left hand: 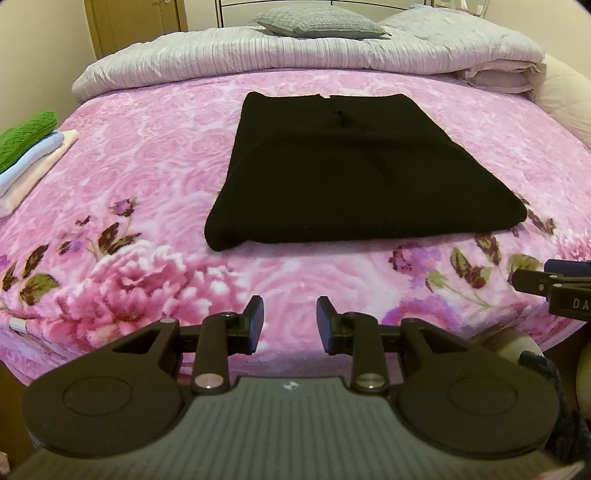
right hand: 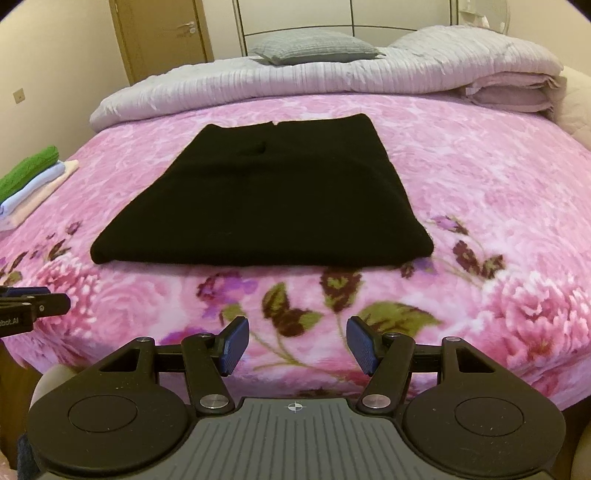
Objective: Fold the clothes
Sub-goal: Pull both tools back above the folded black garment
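Your left gripper [left hand: 290, 325] hangs over the near edge of the bed, fingers apart, nothing between them. Your right gripper [right hand: 297, 345] sits beside it at the same near edge, fingers also spread, blue pads [right hand: 233, 347] facing each other with only blanket showing in the gap. Each gripper catches the other at the side of its view, near but apart.

The black garment [left hand: 354, 170] lies folded flat in a rough rectangle on the pink floral blanket [left hand: 147, 147], mid-bed, well beyond both grippers. Its near edge is a rounded fold; a small pale tag shows at its far edge. Neither gripper touches it.

Far left on the blanket, at the bed's edge, a stack [left hand: 29, 155] of folded pieces: green on top, pale blue under it, pale pink at the bottom.

At the far end of the bed, a bunched lilac quilt [left hand: 295, 55] runs across, with a grey pillow [left hand: 317, 22] resting on it. A door [right hand: 162, 37] stands beyond at far left
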